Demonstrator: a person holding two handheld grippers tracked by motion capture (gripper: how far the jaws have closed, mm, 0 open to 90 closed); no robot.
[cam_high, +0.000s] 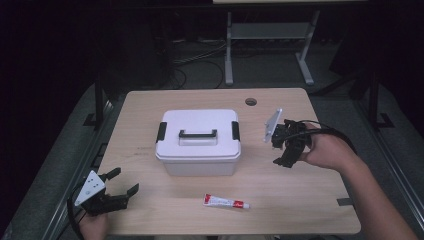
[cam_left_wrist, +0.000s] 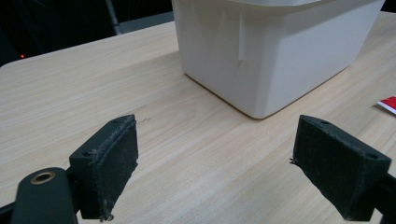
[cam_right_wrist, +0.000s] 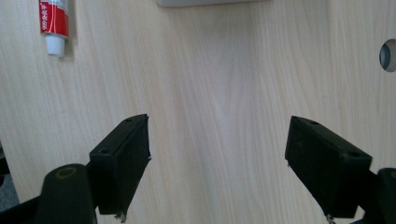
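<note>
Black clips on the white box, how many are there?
2. One black clip sits on the left end of the white box's lid, the other black clip on the right end. Any on the far side would be hidden.

Left gripper (cam_left_wrist: 215, 163) jaws wide apart, nothing between, low over the table (cam_left_wrist: 93, 88). White box (cam_left_wrist: 275, 51) far right, well apart. Red tube (cam_left_wrist: 388, 104) at right edge.
</note>
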